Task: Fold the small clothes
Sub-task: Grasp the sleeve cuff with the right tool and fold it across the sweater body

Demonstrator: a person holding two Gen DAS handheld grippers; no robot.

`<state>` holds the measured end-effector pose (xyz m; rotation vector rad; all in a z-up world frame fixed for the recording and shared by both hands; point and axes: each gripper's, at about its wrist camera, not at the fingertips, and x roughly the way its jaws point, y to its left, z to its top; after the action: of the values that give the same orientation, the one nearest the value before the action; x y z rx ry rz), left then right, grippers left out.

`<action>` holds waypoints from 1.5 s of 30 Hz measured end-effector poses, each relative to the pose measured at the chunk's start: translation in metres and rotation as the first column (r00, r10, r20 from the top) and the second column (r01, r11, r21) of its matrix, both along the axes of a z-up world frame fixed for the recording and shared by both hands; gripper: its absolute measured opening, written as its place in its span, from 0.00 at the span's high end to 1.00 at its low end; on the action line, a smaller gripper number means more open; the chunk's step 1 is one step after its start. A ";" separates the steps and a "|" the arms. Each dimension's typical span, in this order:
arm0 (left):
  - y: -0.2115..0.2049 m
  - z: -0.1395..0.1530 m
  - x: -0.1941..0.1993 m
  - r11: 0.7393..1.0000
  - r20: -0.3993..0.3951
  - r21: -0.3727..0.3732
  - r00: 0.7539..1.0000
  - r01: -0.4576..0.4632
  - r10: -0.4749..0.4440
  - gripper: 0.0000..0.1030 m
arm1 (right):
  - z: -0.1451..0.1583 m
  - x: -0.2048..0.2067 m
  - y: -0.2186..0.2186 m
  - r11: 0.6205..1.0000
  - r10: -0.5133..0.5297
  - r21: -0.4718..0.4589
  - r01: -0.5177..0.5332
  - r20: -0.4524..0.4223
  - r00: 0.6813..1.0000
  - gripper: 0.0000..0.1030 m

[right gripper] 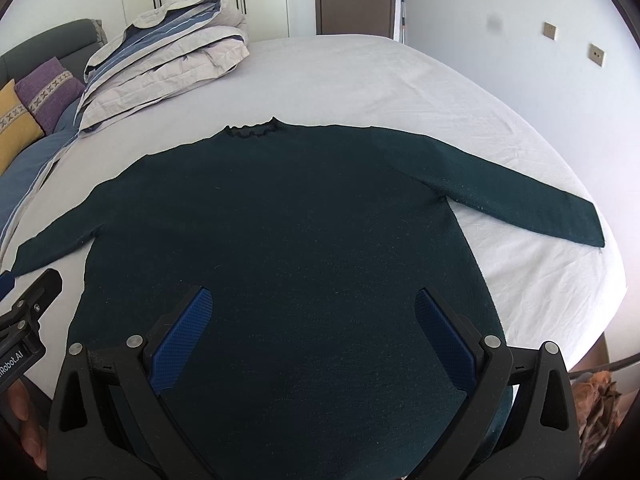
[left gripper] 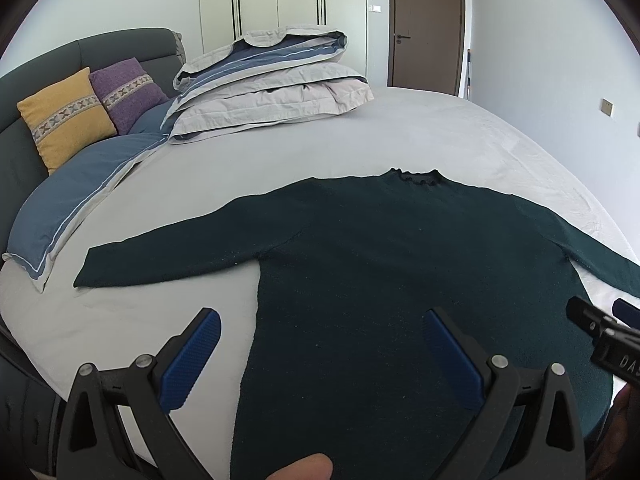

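From the left wrist view, the left gripper (left gripper: pixel 320 354) hangs with its blue-padded fingers spread wide and holding nothing, above the lower left part of a dark green sweater (left gripper: pixel 360 264). The sweater lies flat on the grey bed sheet (left gripper: pixel 460 140), sleeves out to both sides, collar toward a folded duvet (left gripper: pixel 272 84). From the right wrist view, the right gripper (right gripper: pixel 314 338) is likewise spread and empty over the sweater's (right gripper: pixel 280 220) lower body; the left gripper's tip (right gripper: pixel 38 292) shows at the left edge.

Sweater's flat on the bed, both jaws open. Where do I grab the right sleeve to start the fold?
Probably pinch the right sleeve at its cuff, coming from the outer right side, low along the sheet. The sleeve lies flat and spread outward, so the cuff's free edge is easiest to get under.
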<state>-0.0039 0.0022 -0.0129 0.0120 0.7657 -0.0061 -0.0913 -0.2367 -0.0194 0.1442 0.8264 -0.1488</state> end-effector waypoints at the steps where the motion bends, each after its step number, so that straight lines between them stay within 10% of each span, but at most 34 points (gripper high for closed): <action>1: 0.001 -0.002 0.001 1.000 -0.014 -0.023 1.000 0.010 -0.011 0.00 | 0.001 0.000 -0.015 0.999 -0.018 0.031 0.017 0.016 1.000 0.00; 6: 0.007 -0.012 0.014 0.980 -0.082 -0.192 0.994 0.051 -0.067 0.00 | -0.001 -0.012 -0.134 0.951 -0.199 0.258 0.171 0.088 0.976 0.00; 10: 0.006 -0.021 0.029 0.918 -0.104 -0.383 0.982 0.105 -0.156 0.00 | -0.018 -0.032 -0.261 0.834 -0.401 0.447 0.322 0.091 0.912 0.05; 16: -0.017 -0.038 0.046 0.917 -0.206 -0.388 0.961 0.092 -0.184 0.00 | -0.063 -0.062 -0.416 0.643 -0.602 0.613 0.459 0.034 0.797 0.34; 20: -0.025 -0.045 0.055 0.904 -0.211 -0.420 0.960 0.080 -0.183 0.00 | -0.095 -0.064 -0.479 0.546 -0.652 0.696 0.467 0.004 0.758 0.36; 29: -0.037 -0.054 0.073 0.856 -0.224 -0.507 0.945 0.098 -0.241 0.01 | -0.127 -0.017 -0.541 0.506 -0.663 0.738 0.446 0.002 0.748 0.75; 33: -0.033 -0.060 0.079 0.833 -0.225 -0.546 0.942 0.091 -0.251 0.11 | -0.123 0.004 -0.542 0.550 -0.655 0.684 0.478 -0.001 0.756 0.93; 37: -0.023 -0.065 0.085 0.812 -0.226 -0.577 0.940 0.081 -0.254 0.19 | -0.085 0.042 -0.512 0.688 -0.571 0.586 0.429 0.071 0.818 0.93; 42: -0.002 -0.065 0.084 0.795 -0.208 -0.602 0.949 0.068 -0.238 0.19 | -0.035 0.126 -0.411 0.887 -0.279 0.417 0.199 0.140 0.950 0.93; 45: 0.016 -0.064 0.081 0.789 -0.192 -0.612 0.957 0.056 -0.217 0.19 | -0.022 0.177 -0.325 0.941 -0.073 0.337 0.019 0.147 0.986 0.94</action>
<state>0.0775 0.0179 -0.0767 -0.5555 0.9922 -0.4024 0.0862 -0.5617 -0.0418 0.4907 0.6846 -0.0384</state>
